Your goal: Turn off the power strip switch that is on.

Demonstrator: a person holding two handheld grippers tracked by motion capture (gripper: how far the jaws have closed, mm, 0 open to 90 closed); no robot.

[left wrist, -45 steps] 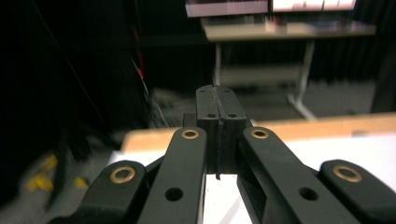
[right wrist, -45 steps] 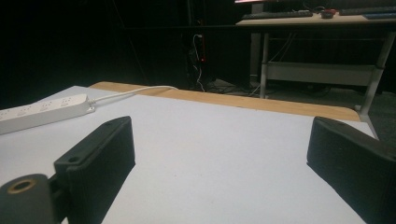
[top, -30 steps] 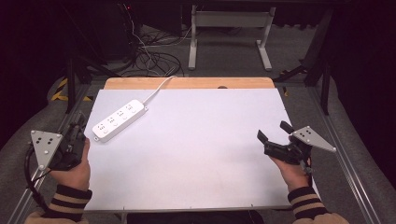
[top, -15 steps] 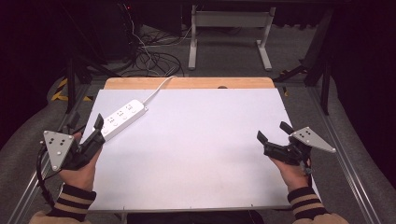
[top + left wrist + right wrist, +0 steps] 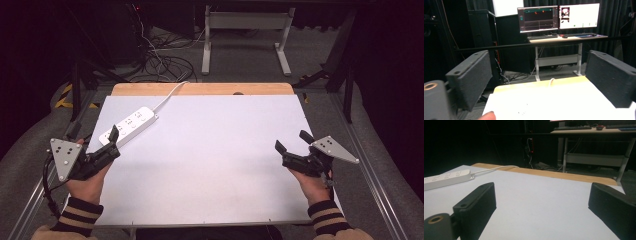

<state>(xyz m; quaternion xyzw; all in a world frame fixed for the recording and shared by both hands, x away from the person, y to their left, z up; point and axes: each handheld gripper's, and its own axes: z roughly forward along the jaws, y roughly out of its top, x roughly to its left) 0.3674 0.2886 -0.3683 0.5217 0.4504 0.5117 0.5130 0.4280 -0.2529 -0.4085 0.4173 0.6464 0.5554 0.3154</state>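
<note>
One white table (image 5: pixel 210 165) takes up most of the high view, its far edge a bare strip of wood and its near edge cut off at the bottom of the picture along with the person's striped cuffs; beyond it the floor is dim, with a tangle of cables (image 5: pixel 160 65) and the legs of a desk (image 5: pixel 245 45) hard to make out in the dark; the white power strip (image 5: pixel 129 126) lies slantwise near the table's far left corner, its cord running off over the wooden edge, its near end just beside the left gripper (image 5: pixel 111 145), and whether the two touch cannot be told; that gripper's jaws have just been opening and stand wide with nothing between them, and in the left gripper view the strip itself is hidden while a blurred fingertip (image 5: pixel 489 116) pokes in at the bottom; the right gripper (image 5: pixel 291 144) rests at the table's right side, well apart from the strip, jaws wide and empty.
</note>
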